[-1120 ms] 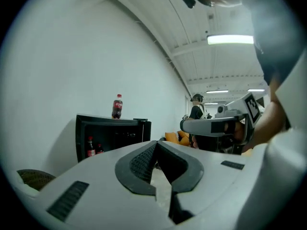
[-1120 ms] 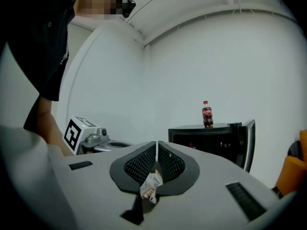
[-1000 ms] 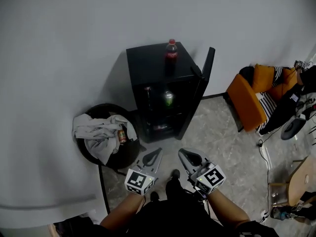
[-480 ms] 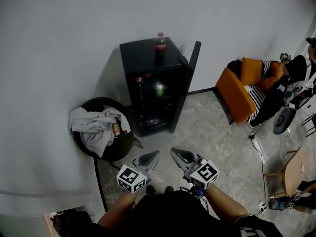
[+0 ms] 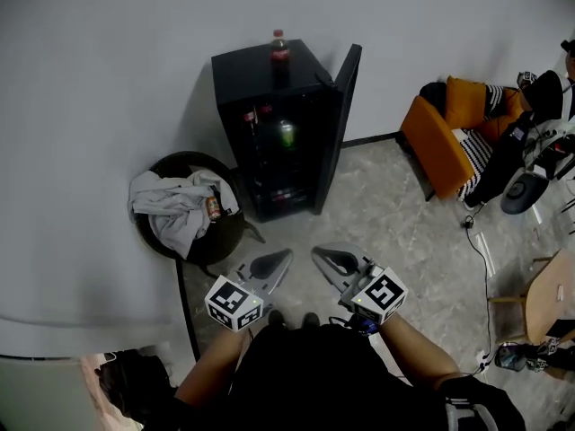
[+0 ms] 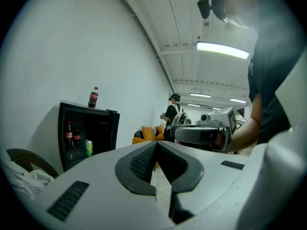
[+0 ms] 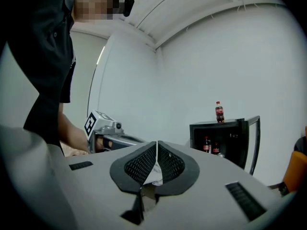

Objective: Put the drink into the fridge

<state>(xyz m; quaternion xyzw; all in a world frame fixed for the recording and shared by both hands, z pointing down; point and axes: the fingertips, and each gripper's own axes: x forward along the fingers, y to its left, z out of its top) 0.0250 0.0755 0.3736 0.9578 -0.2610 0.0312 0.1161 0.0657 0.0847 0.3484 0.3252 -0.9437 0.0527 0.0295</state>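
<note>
A cola bottle [image 5: 279, 52] stands on top of a small black fridge [image 5: 243, 74] whose door [image 5: 346, 119] is swung open. Inside it are two small cola bottles [image 5: 252, 119] and a green can [image 5: 286, 134]. My left gripper [image 5: 285, 256] and right gripper [image 5: 316, 252] are held low in front of me, well short of the fridge, both shut with nothing in them. The left gripper view shows the bottle [image 6: 93, 97] and the can [image 6: 88, 147] beyond the shut left gripper [image 6: 156, 145]. The right gripper view shows the bottle [image 7: 219, 112] far beyond the right gripper [image 7: 157, 143].
A round dark basket [image 5: 225, 245] with a grey cloth [image 5: 175, 214] and a can [image 5: 214, 207] sits left of the fridge. An orange chair [image 5: 440, 142] and another person [image 5: 530, 142] are at the right. A cable [image 5: 476, 245] runs over the floor, near a wooden table [image 5: 552, 299].
In the head view the fridge has shifted up and to the left and looks a little farther off. Both grippers stay low, shut and empty.
</note>
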